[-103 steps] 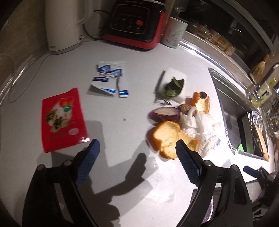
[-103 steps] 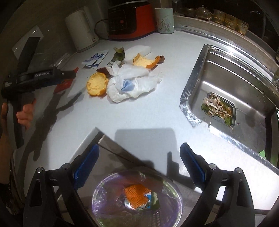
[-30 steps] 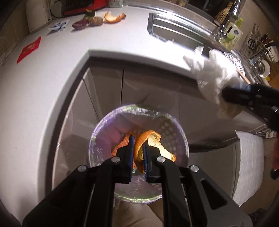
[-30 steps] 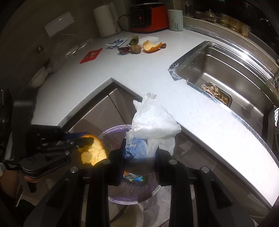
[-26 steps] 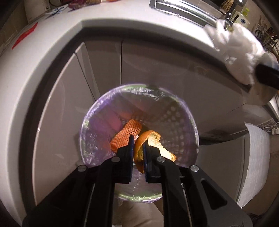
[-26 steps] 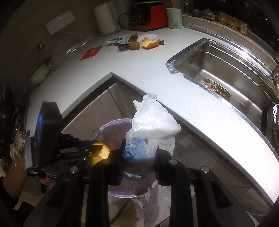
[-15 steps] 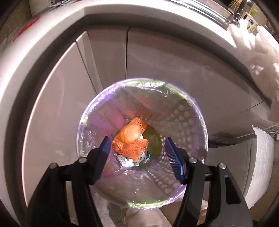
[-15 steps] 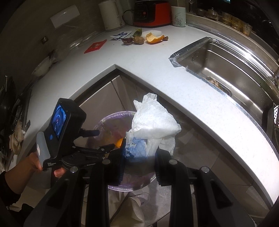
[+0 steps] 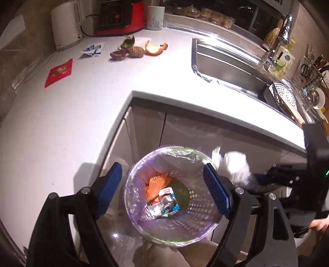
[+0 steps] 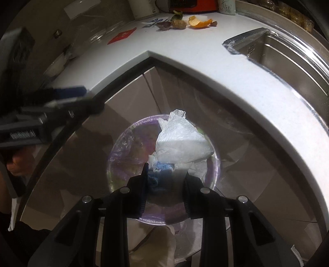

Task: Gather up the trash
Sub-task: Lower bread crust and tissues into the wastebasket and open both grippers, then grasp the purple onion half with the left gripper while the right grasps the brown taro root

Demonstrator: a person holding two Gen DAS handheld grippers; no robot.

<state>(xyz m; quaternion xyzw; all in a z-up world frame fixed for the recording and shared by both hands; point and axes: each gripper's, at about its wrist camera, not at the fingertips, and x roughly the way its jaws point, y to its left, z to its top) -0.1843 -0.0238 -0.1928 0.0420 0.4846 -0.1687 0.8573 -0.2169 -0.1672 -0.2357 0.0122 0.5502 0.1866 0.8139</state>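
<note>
My left gripper point(image 9: 162, 184) is open and empty above the trash bin point(image 9: 133, 197), which has a purple liner and holds orange netting point(image 9: 155, 184) and a small carton point(image 9: 162, 204). My right gripper point(image 10: 165, 174) is shut on a crumpled white tissue wad point(image 10: 181, 141) with a blue patch, held over the bin point(image 10: 121, 152). The wad also shows in the left wrist view point(image 9: 232, 164) at the bin's right rim. On the counter lie an orange peel point(image 9: 155, 48), a brown root point(image 9: 136, 51), a purple peel point(image 9: 117, 54), a red packet point(image 9: 59, 71) and a blue-white wrapper point(image 9: 92, 50).
The white counter point(image 9: 82, 115) wraps around a corner above grey cabinet doors point(image 9: 185, 131). A steel sink point(image 9: 228, 63) lies to the right. A kettle point(image 9: 65, 24), a red appliance point(image 9: 120, 16) and a cup point(image 9: 155, 11) stand at the back.
My left gripper has opened, dropped the orange peel into the bin, and drawn back and up. My right gripper has carried the tissue wad over the bin.
</note>
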